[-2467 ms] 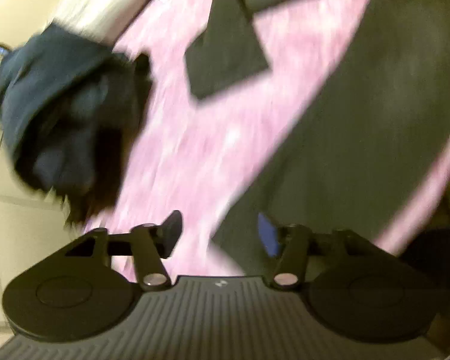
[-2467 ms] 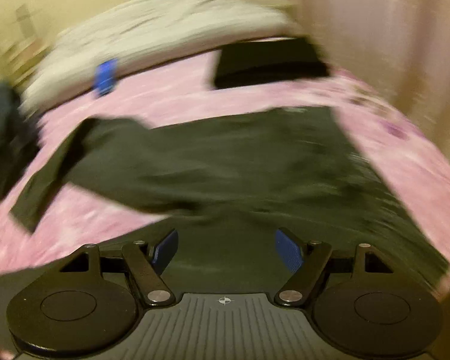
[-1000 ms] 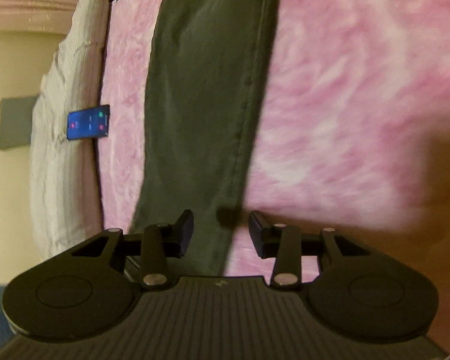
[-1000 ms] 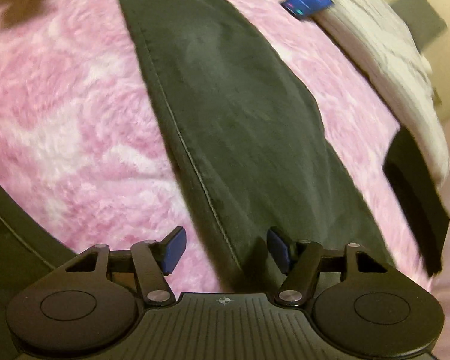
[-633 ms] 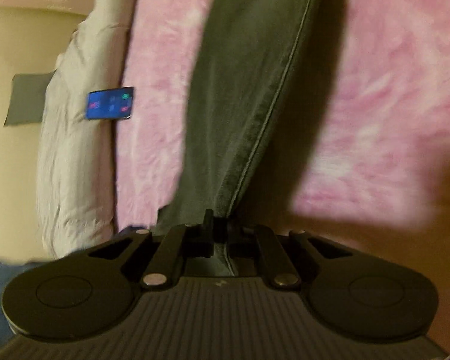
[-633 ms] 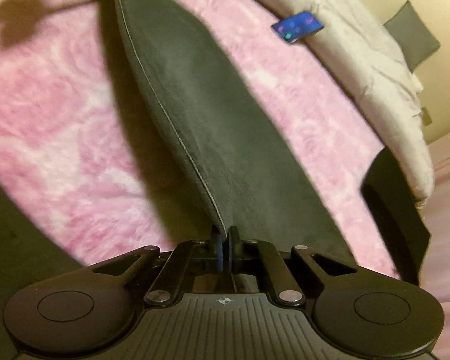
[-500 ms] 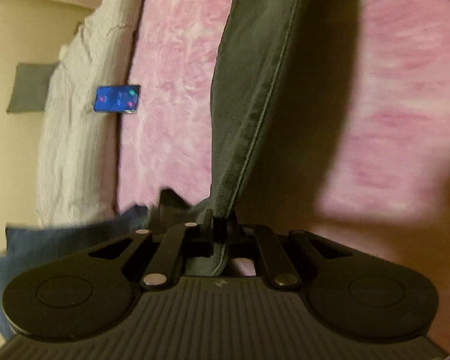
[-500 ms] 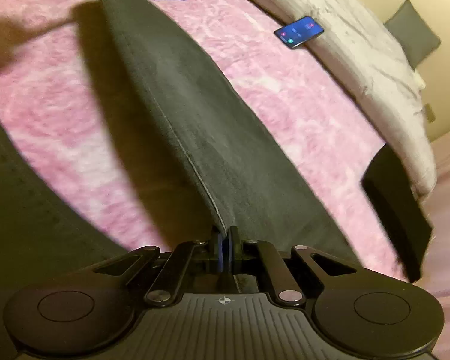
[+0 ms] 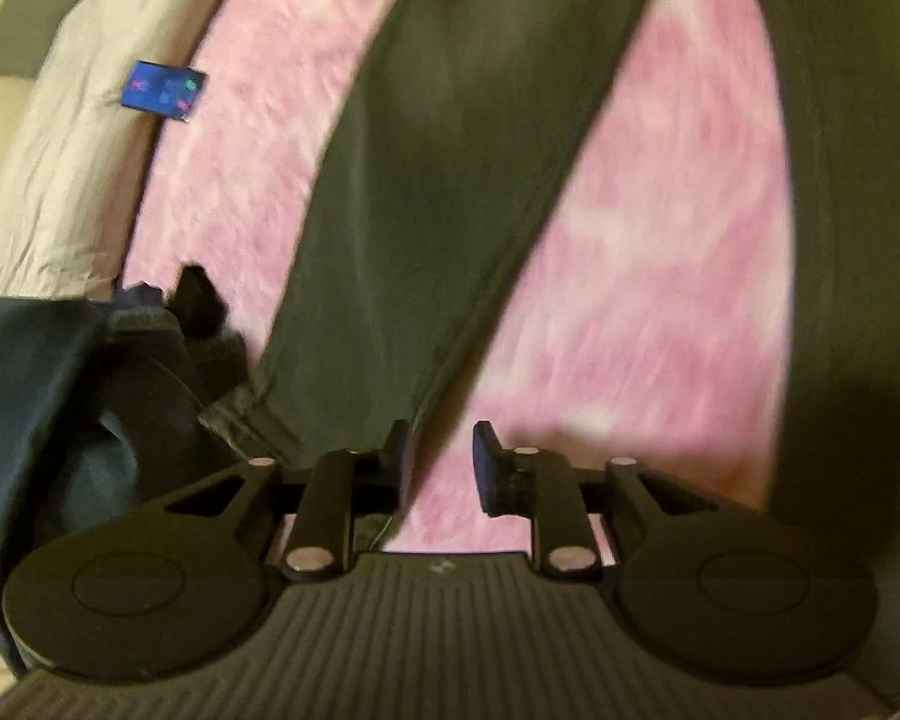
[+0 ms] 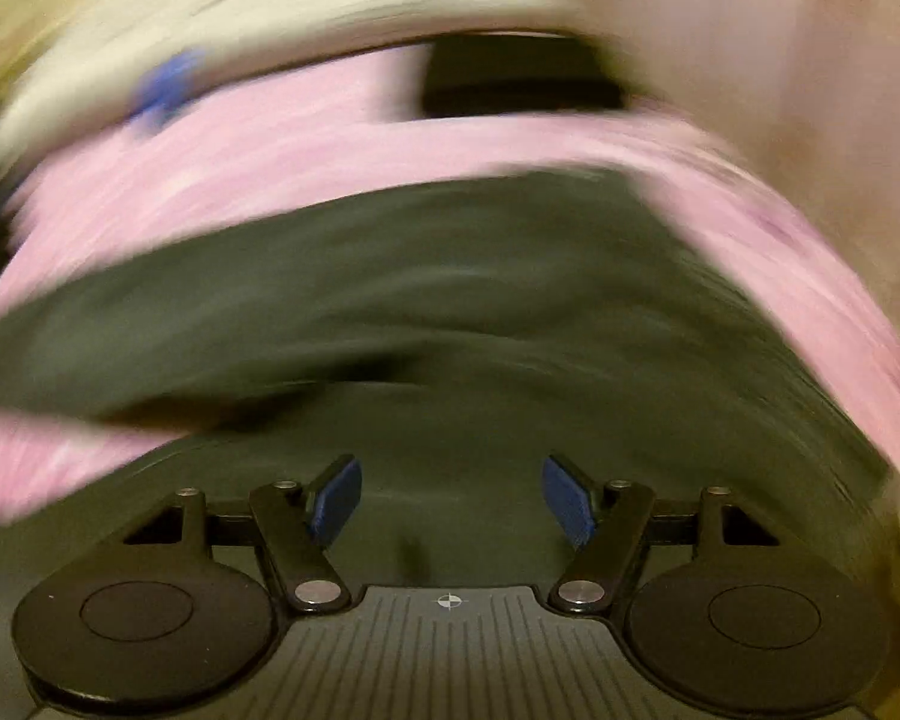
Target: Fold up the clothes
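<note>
The left gripper [image 9: 438, 468] is seen with its jaws parted by a narrow gap and nothing held between them. Just above the fingertips, the dark green trouser leg [image 9: 426, 192] is laid on the pink fleece blanket [image 9: 642, 276], its long axis running from the lower centre of the frame to the upper right. The cuff end lies nearest this gripper, beside a heap of dark blue clothing [image 9: 54, 396] at lower left. A phone [image 9: 162, 90] is seen at upper left.

The right gripper [image 10: 450, 504] is spread wide and empty, above the broad body of the trousers; its view is heavily blurred.

Half a second ago both grippers were clamped on the lifted leg; it has since been released and laid down.
</note>
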`<state>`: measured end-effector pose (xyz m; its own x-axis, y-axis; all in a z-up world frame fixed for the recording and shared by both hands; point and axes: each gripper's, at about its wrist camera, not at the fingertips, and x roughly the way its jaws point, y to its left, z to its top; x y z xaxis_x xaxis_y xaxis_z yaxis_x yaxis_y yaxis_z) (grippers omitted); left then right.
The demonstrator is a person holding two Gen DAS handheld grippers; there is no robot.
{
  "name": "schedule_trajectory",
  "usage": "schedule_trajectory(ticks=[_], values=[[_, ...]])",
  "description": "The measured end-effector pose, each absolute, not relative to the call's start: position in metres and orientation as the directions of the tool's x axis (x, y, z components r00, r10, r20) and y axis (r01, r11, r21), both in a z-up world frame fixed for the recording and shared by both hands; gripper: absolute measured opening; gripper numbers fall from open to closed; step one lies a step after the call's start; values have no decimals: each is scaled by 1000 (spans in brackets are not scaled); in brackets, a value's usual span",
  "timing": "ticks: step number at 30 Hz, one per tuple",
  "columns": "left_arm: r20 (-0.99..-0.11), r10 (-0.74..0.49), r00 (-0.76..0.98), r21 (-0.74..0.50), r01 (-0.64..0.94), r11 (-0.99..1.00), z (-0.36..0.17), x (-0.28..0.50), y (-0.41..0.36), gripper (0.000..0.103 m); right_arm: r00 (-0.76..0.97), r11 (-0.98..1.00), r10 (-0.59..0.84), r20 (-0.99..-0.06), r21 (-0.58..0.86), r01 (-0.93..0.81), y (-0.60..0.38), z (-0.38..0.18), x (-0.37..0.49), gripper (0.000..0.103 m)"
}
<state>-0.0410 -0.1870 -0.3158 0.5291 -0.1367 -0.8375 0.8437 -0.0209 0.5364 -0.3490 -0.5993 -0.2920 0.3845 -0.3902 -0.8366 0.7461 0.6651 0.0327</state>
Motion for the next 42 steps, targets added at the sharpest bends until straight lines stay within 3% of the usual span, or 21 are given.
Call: schedule_trajectory(ticks=[4,9,12,15,21,22,23,24,25,26,31,35,37,39,41,42], values=[[-851,-231,471,473,880,52,-293,-86,-250,23,295,383,-469,-832,109,917,-669,-286,-447,69],[-865,-365,345,339,937,82,-286,-158,-362,29,419,622,-428,-801,75,779,-731,-294,-459,69],[-868,-442,224,216,974,70,-288,-198,-444,32,544,796,-244,-803,154,585,-761,-303,-440,69],[-855,-501,135,160,987,-7,-297,-232,-529,36,542,879,-41,-840,228,419,-790,-321,-416,69],[-874,-486,7,81,988,-133,-334,-258,-664,39,479,872,156,-864,349,344,-833,-351,-401,66],[-886,-464,-20,52,989,-142,-342,-256,-675,39,482,858,172,-859,370,355,-838,-353,-403,62],[-895,-443,-44,25,988,-150,-350,-254,-685,40,479,847,184,-858,386,365,-841,-355,-404,39],[-902,-429,-58,8,989,-150,-355,-253,-689,41,473,837,195,-859,397,377,-844,-356,-405,24],[-907,-416,-69,-6,989,-149,-359,-252,-692,40,468,826,205,-859,409,388,-848,-356,-406,21],[-911,-404,-79,-21,989,-147,-363,-251,-694,35,474,814,220,-853,428,393,-851,-355,-408,3],[-890,-449,-76,-34,994,-101,-341,-245,-693,11,545,825,175,-820,424,373,-865,-322,-401,2],[-898,-437,-50,-41,999,-31,-347,-227,-703,9,496,865,181,-849,377,330,-866,-330,-378,2],[-905,-422,-49,-51,999,-8,-353,-219,-707,15,447,873,192,-874,360,330,-868,-340,-372,5],[-901,-432,-37,-37,999,-8,-349,-218,-703,20,478,875,179,-860,361,322,-871,-336,-372,31],[-890,-456,-19,-27,1000,10,-340,-217,-695,20,507,885,164,-846,354,304,-871,-334,-368,43],[-884,-468,-16,-36,999,32,-337,-215,-689,21,512,887,174,-841,359,290,-871,-337,-364,43]])
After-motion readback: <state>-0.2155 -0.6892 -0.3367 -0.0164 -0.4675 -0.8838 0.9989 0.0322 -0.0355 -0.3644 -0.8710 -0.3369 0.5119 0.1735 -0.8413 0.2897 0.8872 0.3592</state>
